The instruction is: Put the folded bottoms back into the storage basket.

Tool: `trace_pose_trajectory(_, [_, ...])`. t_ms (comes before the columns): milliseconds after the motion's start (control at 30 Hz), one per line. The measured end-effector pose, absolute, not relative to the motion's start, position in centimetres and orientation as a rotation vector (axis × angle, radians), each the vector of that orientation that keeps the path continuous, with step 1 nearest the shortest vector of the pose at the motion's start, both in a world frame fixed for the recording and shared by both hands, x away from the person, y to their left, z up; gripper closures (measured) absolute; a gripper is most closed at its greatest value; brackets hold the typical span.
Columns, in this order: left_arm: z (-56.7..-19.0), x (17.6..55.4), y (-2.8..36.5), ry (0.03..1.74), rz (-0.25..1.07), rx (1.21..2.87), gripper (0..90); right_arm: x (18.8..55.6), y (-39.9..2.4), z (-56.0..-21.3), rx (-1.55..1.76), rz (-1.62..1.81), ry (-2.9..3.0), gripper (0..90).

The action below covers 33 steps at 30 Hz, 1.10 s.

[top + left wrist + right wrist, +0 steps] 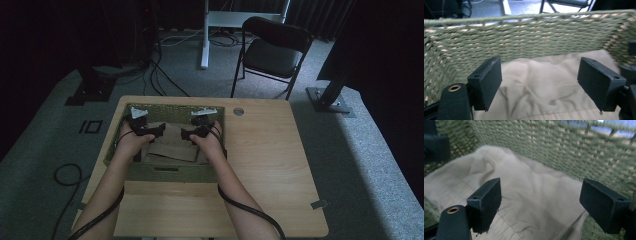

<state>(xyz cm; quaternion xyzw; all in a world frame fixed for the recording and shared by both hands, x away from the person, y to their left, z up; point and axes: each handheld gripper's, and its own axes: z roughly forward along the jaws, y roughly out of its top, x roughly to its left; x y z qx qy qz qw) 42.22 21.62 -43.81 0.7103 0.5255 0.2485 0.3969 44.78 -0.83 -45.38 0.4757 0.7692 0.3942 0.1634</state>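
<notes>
My left gripper (539, 87) and right gripper (540, 206), jaws apart and empty, hover over the folded beige cotton cloth (170, 145) lying released inside the green woven basket (165, 172), probably for storage.

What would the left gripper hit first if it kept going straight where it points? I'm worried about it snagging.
Probably the beige cloth lying under the open left gripper; a shallower path would reach the green woven basket wall beyond. Depth is unclear.
</notes>
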Motion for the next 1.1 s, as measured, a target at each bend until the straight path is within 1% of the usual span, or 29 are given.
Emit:
trace_pose_trajectory(133, [-42.6, 41.5, 21.6, 1.318, 0.641, 1.784, 20.6, 44.2, -1.0, -44.3, 1.356, 1.115, 2.205, 14.5])
trace_pose_trajectory(367, [-41.3, 40.5, 22.0, 1.301, 0.661, 1.777, 20.3, 43.5, -1.8, -42.9, 1.352, 1.147, 2.188, 14.6])
trace_pose_trajectory(600, [-40.7, 39.3, 21.4, 1.279, 0.6, 1.825, 19.7, 42.9, -2.6, -41.6, 1.402, 1.184, 2.169, 15.0])
trace_pose_trajectory(700, [-40.4, 39.0, 21.2, 1.275, 0.581, 1.807, 19.3, 42.7, -3.0, -41.2, 1.379, 1.183, 2.173, 15.0])
trace_pose_trajectory(1067, [-39.9, 37.8, 20.6, 1.247, 0.577, 1.79, 18.5, 42.0, -4.2, -40.7, 1.36, 1.181, 2.146, 15.0])
trace_pose_trajectory(1100, [-40.0, 37.4, 20.4, 1.258, 0.573, 1.769, 18.4, 41.7, -4.6, -40.4, 1.357, 1.177, 2.144, 14.9])
